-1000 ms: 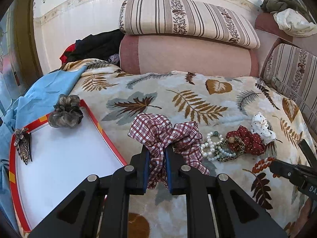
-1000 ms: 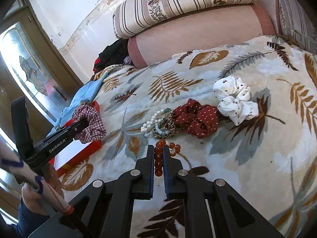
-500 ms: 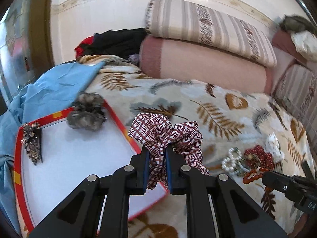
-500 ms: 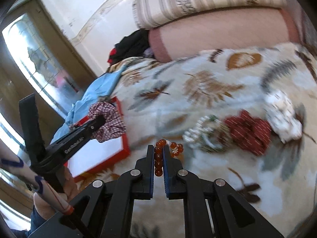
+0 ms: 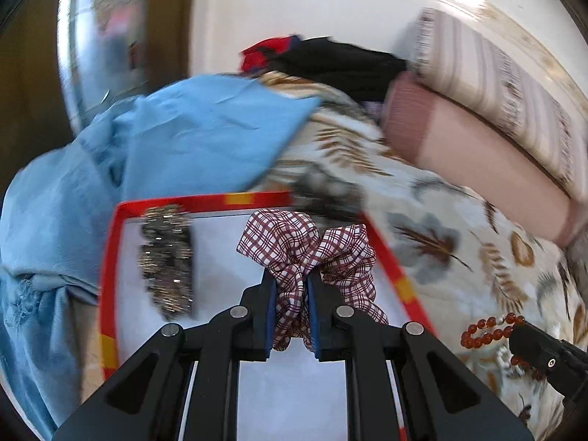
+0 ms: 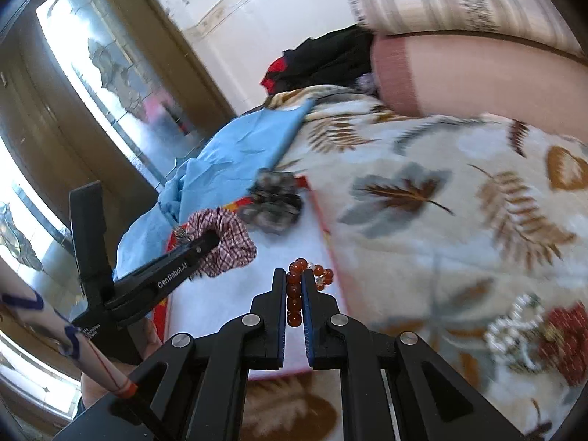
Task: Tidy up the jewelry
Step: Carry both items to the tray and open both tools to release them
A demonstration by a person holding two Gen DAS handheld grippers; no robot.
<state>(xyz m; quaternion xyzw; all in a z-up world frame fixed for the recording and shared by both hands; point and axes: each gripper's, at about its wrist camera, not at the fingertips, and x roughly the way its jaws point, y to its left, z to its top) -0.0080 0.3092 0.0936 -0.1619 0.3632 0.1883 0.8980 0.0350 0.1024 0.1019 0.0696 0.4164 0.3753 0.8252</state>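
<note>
My left gripper [image 5: 290, 279] is shut on a red-and-white plaid scrunchie [image 5: 312, 246], held above the white tray with a red rim [image 5: 106, 275]. In the right wrist view the same scrunchie [image 6: 228, 242] hangs from the left gripper [image 6: 211, 237] over the tray [image 6: 327, 231]. My right gripper [image 6: 294, 279] is shut on an amber bead bracelet [image 6: 294, 294] above the tray's near right corner. That bracelet [image 5: 485, 330] shows at the lower right of the left wrist view. A glittery hair clip [image 5: 167, 257] and a grey scrunchie [image 5: 330, 193] lie on the tray.
The tray sits on a leaf-patterned blanket [image 6: 459, 191], against a blue cloth [image 5: 165, 139]. A pearl bracelet [image 6: 514, 323] and a red dotted scrunchie [image 6: 562, 341] lie on the blanket at right. Pink and striped bolsters [image 5: 477, 147] line the back; dark clothes [image 5: 330, 62] are piled beyond.
Both grippers have swung left from the jewelry pile to above the tray, each still carrying its item. The views have rolled and the pile now lies far right.
</note>
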